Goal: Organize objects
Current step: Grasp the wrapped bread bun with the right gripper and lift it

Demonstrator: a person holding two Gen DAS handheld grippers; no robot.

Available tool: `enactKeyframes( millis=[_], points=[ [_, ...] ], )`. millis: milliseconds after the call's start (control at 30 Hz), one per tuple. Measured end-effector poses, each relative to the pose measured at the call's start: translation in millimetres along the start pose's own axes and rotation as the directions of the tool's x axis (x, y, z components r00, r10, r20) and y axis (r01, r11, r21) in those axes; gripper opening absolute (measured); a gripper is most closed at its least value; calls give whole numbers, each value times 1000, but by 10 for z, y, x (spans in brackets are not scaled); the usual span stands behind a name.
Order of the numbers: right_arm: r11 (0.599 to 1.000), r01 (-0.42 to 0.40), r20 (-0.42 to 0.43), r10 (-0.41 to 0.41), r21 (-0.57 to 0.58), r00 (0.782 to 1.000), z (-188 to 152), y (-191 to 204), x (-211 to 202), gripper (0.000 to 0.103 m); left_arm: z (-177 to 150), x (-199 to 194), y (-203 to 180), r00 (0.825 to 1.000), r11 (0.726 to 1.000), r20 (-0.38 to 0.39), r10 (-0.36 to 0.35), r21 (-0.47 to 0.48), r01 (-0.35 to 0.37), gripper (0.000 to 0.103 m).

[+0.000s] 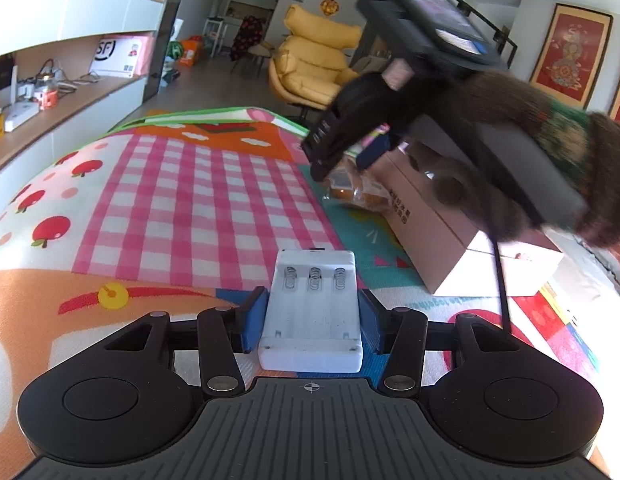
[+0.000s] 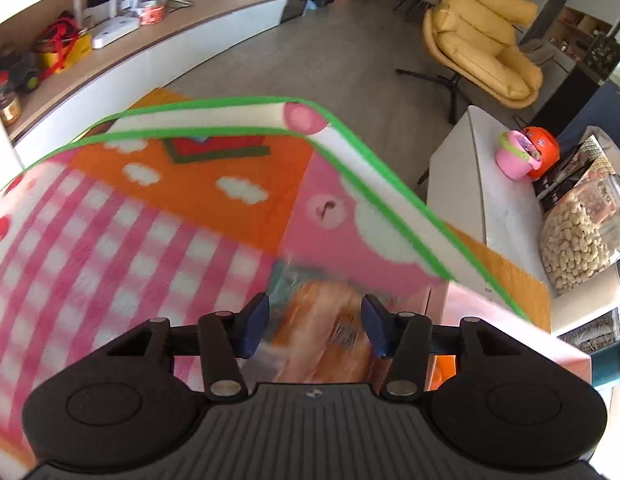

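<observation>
Pink-checked play mat [image 1: 181, 200] fills the middle of both views, green-edged at its far side. At the right of the left wrist view a cardboard box [image 1: 426, 236] lies on it, with a clear bag of orange buns [image 1: 358, 190] against its left side. Lower centre, the left claw [image 1: 312, 320] grips a white battery holder [image 1: 314, 312]. Upper right, the right claw [image 2: 314, 322] hangs over the bag; whether its blue pads [image 2: 255, 320] press it is lost in blur.
</observation>
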State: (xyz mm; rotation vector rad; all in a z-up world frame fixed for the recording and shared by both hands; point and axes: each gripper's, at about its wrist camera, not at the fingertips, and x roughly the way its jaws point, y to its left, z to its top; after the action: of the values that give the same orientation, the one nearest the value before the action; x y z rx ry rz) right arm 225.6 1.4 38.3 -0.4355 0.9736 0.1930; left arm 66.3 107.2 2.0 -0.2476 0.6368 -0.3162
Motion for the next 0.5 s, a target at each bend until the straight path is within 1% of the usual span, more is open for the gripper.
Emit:
enactKeyframes(
  millis=[100,167,200,233,300,367,400,467,500],
  points=[
    [996,-53,6,53,-71,999,-338,156,-236,50,-4,-14,1,1000,1000,4,1,-5,-1,53],
    [988,-134,-41,131,-70,991,-558,190,-345,45,-9,-28,1,1000,1000,4,5,-7,-5,53],
    [985,-159,-44,156,-72,987,-665,202,-397,39,-11,-34,-4,1000,1000,4,9,-6,-9,53],
    [984,-154,-26,152,-92,988,-754,229,-468,38,-17,-42,-12,1000,1000,4,14,-5,-14,53],
    [981,-158,-16,157,-110,987,-914,269,-586,38,-19,-48,-33,1000,1000,2,24,1,-24,53],
    [980,-166,-2,167,-113,986,-1005,264,-695,38,-25,-48,-53,999,999,1,32,9,-32,53],
    [980,-158,21,162,-119,987,-1019,254,-760,38,-27,-47,-63,999,999,1,36,12,-36,53],
    [985,-113,80,124,-127,989,-977,214,-849,39,-30,-47,-75,999,999,1,41,16,-41,54],
    [989,-95,95,106,-117,990,-918,177,-867,42,-32,-51,-78,999,999,1,41,16,-41,54]
  ],
)
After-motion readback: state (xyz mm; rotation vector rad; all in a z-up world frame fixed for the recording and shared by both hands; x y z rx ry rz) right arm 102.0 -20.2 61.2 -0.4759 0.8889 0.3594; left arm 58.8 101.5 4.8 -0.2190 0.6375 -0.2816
